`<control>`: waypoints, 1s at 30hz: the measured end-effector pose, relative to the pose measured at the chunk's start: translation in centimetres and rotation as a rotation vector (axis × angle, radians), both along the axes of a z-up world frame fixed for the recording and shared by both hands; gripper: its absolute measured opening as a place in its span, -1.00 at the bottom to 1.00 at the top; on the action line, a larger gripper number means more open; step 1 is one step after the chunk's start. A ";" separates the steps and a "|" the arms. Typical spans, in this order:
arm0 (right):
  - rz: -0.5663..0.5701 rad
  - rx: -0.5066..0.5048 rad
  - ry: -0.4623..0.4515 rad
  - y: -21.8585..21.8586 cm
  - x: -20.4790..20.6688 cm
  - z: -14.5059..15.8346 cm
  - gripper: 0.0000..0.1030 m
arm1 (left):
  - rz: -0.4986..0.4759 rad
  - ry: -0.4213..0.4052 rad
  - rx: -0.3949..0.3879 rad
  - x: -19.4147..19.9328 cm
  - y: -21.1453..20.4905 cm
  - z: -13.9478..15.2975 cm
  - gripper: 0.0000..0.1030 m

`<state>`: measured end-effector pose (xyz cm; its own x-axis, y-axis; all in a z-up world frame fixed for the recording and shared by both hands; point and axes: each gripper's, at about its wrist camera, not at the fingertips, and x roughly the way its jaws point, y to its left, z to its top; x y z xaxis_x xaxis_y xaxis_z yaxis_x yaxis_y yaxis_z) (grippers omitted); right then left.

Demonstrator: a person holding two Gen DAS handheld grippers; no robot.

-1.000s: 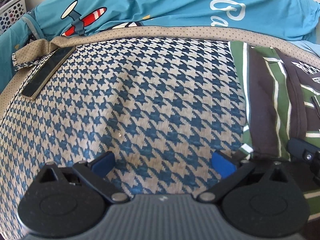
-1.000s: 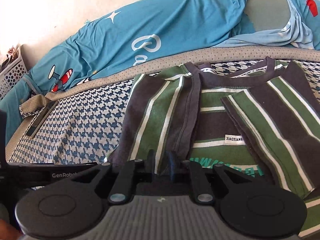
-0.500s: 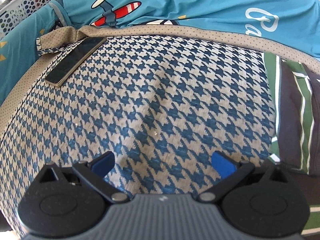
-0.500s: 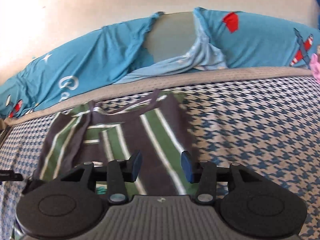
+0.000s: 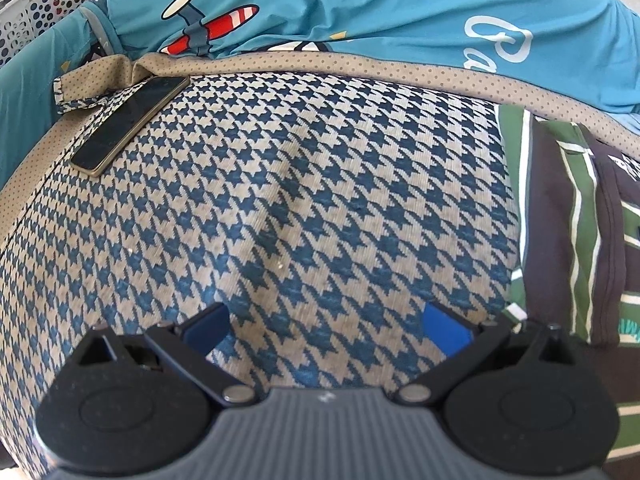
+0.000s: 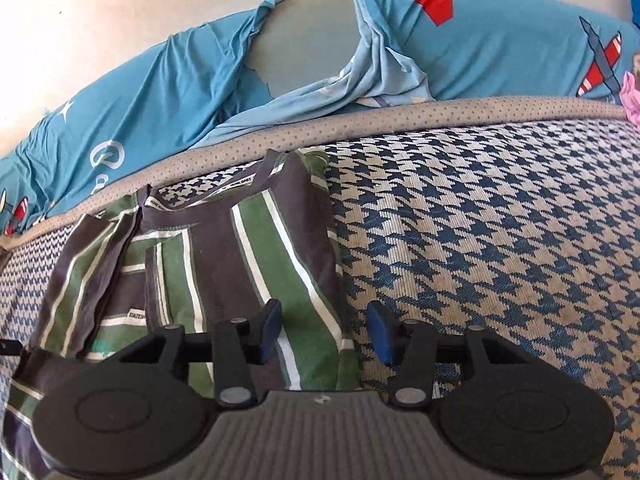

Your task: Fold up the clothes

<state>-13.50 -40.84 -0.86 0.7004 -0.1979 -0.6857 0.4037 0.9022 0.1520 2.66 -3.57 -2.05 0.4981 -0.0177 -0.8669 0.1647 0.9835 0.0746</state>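
On my left wrist view, the white perforated plastic basket (image 5: 38, 12) sits at the far left edge, beside the teal bedsheet printed with a red-and-white aeroplane (image 5: 360, 8) that lies bunched along the back. In front of it runs the beige dotted border of the blue-and-beige houndstooth mat (image 5: 280, 208) that covers the bed. A dark flat phone with a gold edge (image 5: 130, 122) lies near the mat's back left corner, close to the border. My left claw (image 5: 326, 332) hangs over bare houndstooth with its blue pads spread wide and nothing between them. Just to the right of it I see the left side of the green, dark brown and white striped T-shirt (image 5: 568, 232), lying flat on the mat.

On my right wrist view, the same striped T-shirt (image 6: 224, 264) lies left of centre, neck opening toward the back border, with both sides folded in over the middle. My right claw (image 6: 326, 330) sits over the shirt's right edge: the left pad is above the striped cloth, the right pad above bare mat (image 6: 500, 260). Its jaws have just been opening, then eased in a touch; they stand partly spread with the shirt's edge lying below the gap, neither pad pressing on it. A scrap of pink cloth (image 6: 632, 96) shows at the far right.
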 end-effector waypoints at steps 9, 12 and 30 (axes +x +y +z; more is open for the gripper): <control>-0.035 0.026 -0.030 0.2 -0.1 0.3 -0.83 | -0.005 0.002 0.001 -0.1 0.0 0.0 1.00; -0.025 -0.018 -0.054 1.5 -0.1 1.3 -0.84 | -0.001 0.004 -0.006 -0.1 0.1 0.1 1.00; 0.321 -0.041 -0.259 17.3 5.3 3.6 -0.85 | 0.053 0.005 -0.054 0.4 1.8 1.1 1.00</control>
